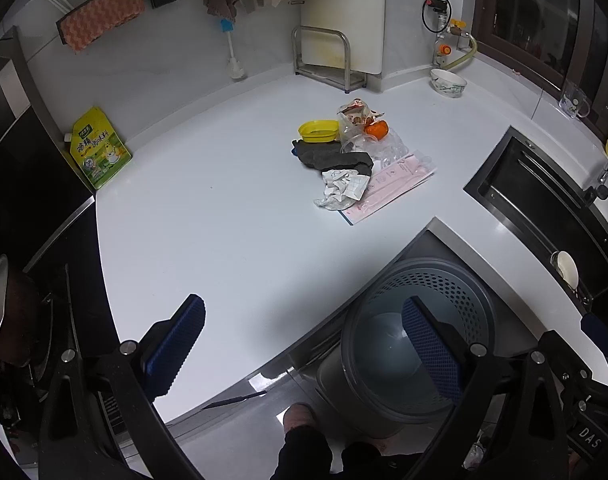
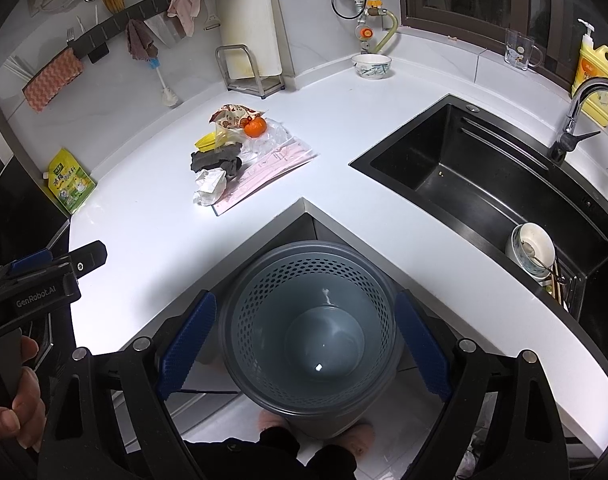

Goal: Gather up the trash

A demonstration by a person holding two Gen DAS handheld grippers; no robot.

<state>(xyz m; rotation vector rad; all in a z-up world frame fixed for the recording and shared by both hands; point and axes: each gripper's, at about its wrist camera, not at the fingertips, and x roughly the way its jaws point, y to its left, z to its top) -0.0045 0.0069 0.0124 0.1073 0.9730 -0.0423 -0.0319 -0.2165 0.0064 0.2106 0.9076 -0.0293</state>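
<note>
Below and between the spread blue pads of the right gripper (image 2: 306, 344), a grey perforated waste bin (image 2: 308, 336) is seen from above, standing on the floor in the inner corner of a white L-shaped counter (image 2: 143, 216). Nothing is held by the right gripper; its jaws are wide apart on either side of the bin's rim, without touching it. A small white scrap is seen at the bin's bottom.

Ahead of this gripper and slightly to its left, a pile of trash lies on the counter: a crumpled white paper (image 2: 209, 188), a dark cloth (image 2: 215, 160), a pink flat packet (image 2: 263, 172), a yellow lid (image 2: 205, 142), clear plastic wrap (image 2: 269, 138), an orange fruit (image 2: 254, 127) and a printed wrapper (image 2: 233, 114). A black sink (image 2: 484, 176) is set into the counter to the gripper's right.

The left gripper (image 1: 304, 344) is also held open and empty, above the counter's edge, with the bin under its right pad. The same pile is seen well ahead of it. A green refill pouch (image 1: 99, 148) stands far to its left against the wall.
</note>
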